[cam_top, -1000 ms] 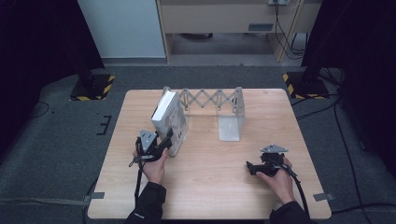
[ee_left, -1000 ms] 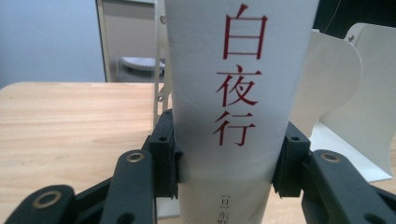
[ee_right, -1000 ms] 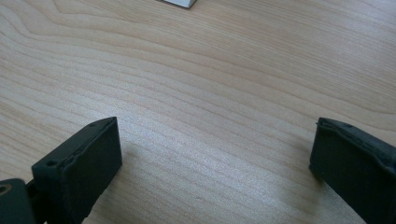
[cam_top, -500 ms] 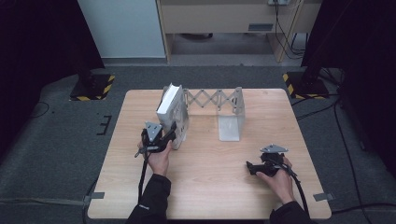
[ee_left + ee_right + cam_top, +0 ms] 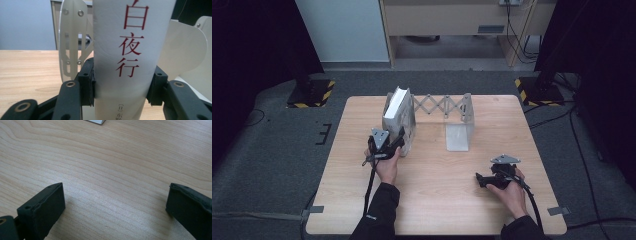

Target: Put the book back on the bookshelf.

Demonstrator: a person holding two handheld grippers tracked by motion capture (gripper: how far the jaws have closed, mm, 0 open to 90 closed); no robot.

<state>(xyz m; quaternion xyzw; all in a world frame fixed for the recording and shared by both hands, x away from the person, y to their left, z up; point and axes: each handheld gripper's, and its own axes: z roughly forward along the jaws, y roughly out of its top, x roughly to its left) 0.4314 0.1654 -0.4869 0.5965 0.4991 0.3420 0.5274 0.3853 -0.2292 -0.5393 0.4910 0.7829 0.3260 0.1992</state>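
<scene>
Wooden table [image 5: 432,210]; yellow-black floor bases [image 5: 312,94].

My sleeves are dark. Each hand carries a black two-jaw gripper: my left gripper [image 5: 399,141] and my right gripper [image 5: 480,180] both wear a grey three-cornered plate and trail a black cable. Brass-coloured rivets dot the jaw links.

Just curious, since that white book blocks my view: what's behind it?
Behind the white book, held by the left claw, stand the white end plates of an expandable book rack: one beside it, another opposite. The book covers whatever lies directly behind its spine.
</scene>
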